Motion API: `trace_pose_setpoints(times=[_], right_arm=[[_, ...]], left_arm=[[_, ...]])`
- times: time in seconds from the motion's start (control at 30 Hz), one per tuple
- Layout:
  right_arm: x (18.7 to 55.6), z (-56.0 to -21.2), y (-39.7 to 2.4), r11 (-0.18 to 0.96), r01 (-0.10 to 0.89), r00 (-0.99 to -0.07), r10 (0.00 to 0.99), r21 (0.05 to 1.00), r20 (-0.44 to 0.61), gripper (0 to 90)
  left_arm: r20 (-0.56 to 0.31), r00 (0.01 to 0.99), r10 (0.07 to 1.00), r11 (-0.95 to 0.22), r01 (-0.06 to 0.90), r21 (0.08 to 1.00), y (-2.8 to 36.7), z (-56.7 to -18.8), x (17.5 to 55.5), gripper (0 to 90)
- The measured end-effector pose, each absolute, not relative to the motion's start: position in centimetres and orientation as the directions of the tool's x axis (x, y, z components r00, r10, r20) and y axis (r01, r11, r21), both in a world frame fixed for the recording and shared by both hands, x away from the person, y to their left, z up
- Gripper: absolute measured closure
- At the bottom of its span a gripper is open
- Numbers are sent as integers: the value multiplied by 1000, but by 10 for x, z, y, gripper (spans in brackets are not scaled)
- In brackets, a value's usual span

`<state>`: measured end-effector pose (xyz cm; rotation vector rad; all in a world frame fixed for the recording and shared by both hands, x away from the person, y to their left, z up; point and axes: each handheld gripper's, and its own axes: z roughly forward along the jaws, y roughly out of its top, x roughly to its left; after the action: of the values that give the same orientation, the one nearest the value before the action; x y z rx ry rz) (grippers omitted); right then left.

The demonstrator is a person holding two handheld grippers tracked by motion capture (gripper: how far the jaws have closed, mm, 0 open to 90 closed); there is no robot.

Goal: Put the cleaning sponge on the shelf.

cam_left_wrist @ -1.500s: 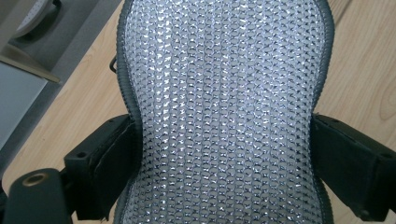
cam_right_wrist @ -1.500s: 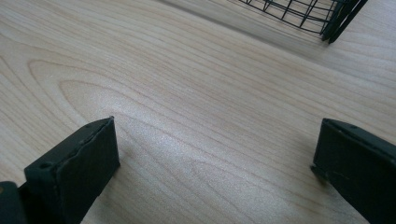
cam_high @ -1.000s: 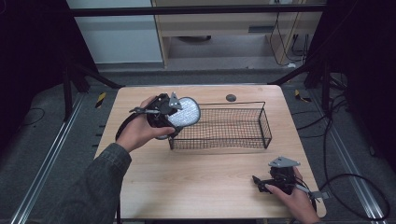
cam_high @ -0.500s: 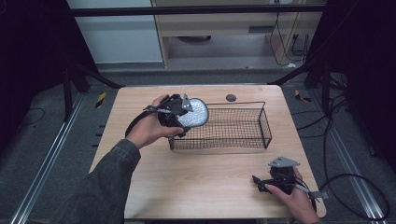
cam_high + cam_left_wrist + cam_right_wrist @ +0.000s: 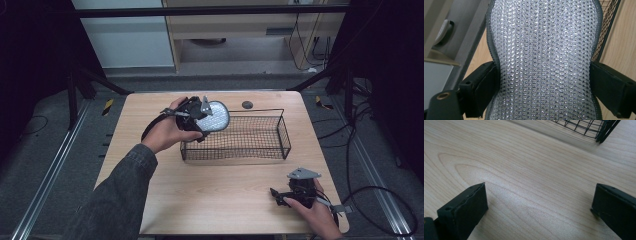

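The silvery mesh pad (image 5: pixel 214 116) sits clamped between the jaws of your left gripper (image 5: pixel 196 118), pinched at its narrow waist, held in the air over the near-left corner of the wire basket (image 5: pixel 283 134); the grasp and the lift look done, and lowering the pad into the basket and letting go look like what is left; your right gripper (image 5: pixel 278 194) rests low at the table's near-right corner, jaws spread wide with nothing between them; the wooden table (image 5: pixel 225 190) is pale and mostly bare, with a small dark disc (image 5: pixel 247 104) by its far edge; beyond lie grey flooring, black frame legs and trailing cables.
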<state>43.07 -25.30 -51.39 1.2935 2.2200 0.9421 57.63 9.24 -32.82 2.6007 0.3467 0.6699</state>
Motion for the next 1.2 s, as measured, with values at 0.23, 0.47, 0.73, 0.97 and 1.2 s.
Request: trace_pose_setpoints(times=[0.23, 0.47, 0.73, 0.97, 1.2], right_arm=[[431, -514, -252, 341, 602, -485, 874, 722, -8, 3], [431, -514, -252, 341, 603, -485, 874, 721, -8, 3], [431, -514, -252, 342, 602, -487, 874, 721, -8, 3], [431, -514, -253, 346, 600, -491, 871, 721, -10, 3], [432, -514, -253, 347, 600, -491, 871, 721, -10, 3]], left_arm=[[416, 857, 306, -900, 118, 419, 88, -334, 579, 108], [415, 864, 285, -912, 112, 394, 81, -344, 587, 112], [436, 864, 252, -924, 80, 374, 73, -352, 591, 118], [442, 865, 236, -931, 70, 359, 68, -356, 593, 121], [444, 866, 230, -933, 67, 353, 67, -358, 595, 121]])
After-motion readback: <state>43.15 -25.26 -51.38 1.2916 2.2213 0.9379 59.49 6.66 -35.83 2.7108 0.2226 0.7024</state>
